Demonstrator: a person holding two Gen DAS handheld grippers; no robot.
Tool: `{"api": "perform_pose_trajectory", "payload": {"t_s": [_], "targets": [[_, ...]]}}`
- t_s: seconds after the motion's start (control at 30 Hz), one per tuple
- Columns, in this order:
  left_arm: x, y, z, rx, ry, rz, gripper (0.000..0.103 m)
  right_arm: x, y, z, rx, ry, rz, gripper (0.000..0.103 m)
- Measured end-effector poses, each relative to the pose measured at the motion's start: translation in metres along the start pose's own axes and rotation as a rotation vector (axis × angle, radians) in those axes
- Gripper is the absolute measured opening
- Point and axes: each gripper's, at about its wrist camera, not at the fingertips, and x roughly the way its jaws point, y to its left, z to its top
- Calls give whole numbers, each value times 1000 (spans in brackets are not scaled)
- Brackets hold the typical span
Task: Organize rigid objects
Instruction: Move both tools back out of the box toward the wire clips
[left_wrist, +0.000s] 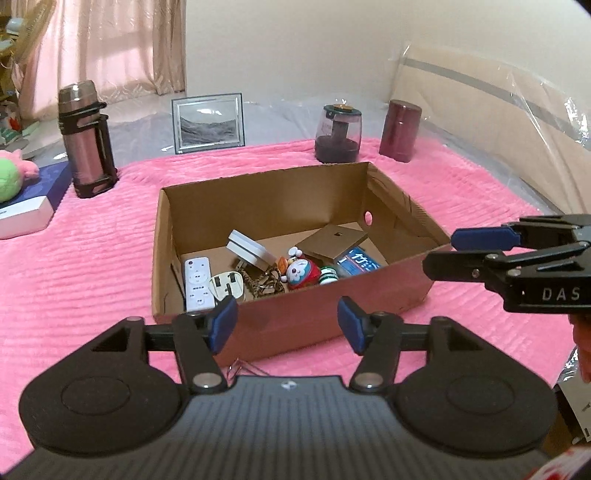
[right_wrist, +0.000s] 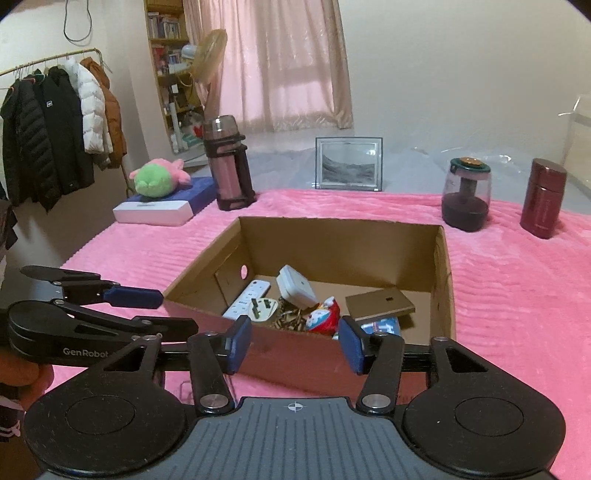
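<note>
Pink blanket covers the surface. Back left: tall flask w/ black strap frame, upright. Beside it a green-pink plush lying on a white-and-navy flat box. Centre back: framed sand picture, upright. Right of that a clear-domed jar w/ dark base, then a maroon canister, near each other, not touching. Far left: coats on a rail; shelf, fan & pink curtain behind.

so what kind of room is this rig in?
Most likely a bedroom at home: a pink blanket on what looks like a bed, coats on a rack, curtains and a crammed bookshelf.
</note>
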Motion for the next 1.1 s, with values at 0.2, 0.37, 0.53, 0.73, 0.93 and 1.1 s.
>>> {"api": "perform_pose_trajectory", "payload": {"t_s": [0.2,0.37,0.53,0.73,0.93,1.1], "targets": [[-26,-8,-22,-11,-43,23,65,-20,7,-24,30,9,-31,56],[-42,-15,-37,-29,-71,32,71,-30,10,-43,47,31,-56,59],[-50,-15,-53,-63,-77,51,75,-35,11,-60,62,57,-59,62],[-56,-8,-71,-119,-68,71,77,-36,12,-76,77,87,-55,64],[-60,-3,-93,-125,-54,117,77,-36,11,-97,92,101,-54,64],[-61,5,-111,-139,-32,133,77,-35,12,-117,100,113,-51,65]]}}
